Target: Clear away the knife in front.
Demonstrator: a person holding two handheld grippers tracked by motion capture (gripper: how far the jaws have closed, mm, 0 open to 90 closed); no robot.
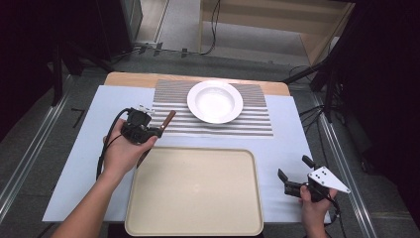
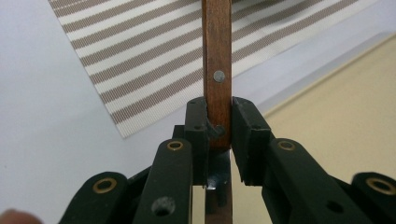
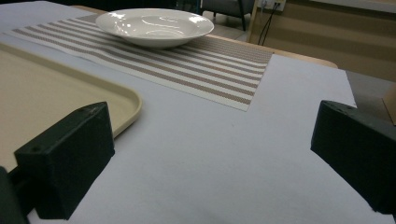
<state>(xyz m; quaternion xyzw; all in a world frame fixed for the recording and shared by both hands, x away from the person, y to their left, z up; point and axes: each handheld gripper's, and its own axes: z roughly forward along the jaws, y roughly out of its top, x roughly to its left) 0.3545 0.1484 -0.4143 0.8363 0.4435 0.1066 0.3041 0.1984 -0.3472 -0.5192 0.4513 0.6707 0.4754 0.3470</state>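
Note:
A utensil with a brown riveted wooden handle (image 2: 217,56) is clamped between the black jaws of my left gripper (image 2: 218,126). In the high view that gripper (image 1: 157,131) is above the left end of the striped placemat (image 1: 257,119). The handle (image 1: 168,119) points toward the white plate (image 1: 215,101), and the utensil's other end (image 1: 142,158) pokes out under the hand, over the tray's corner. My right gripper (image 1: 294,167) rests open at the near right of the table. Nothing but white table cover lies between its pads (image 3: 65,158).
A large beige tray (image 1: 194,191) lies at the front centre on the white table cover (image 1: 84,148). The plate (image 3: 154,25) stands on the placemat (image 3: 187,65) at the back. The floor beyond the table holds dark stands and cables.

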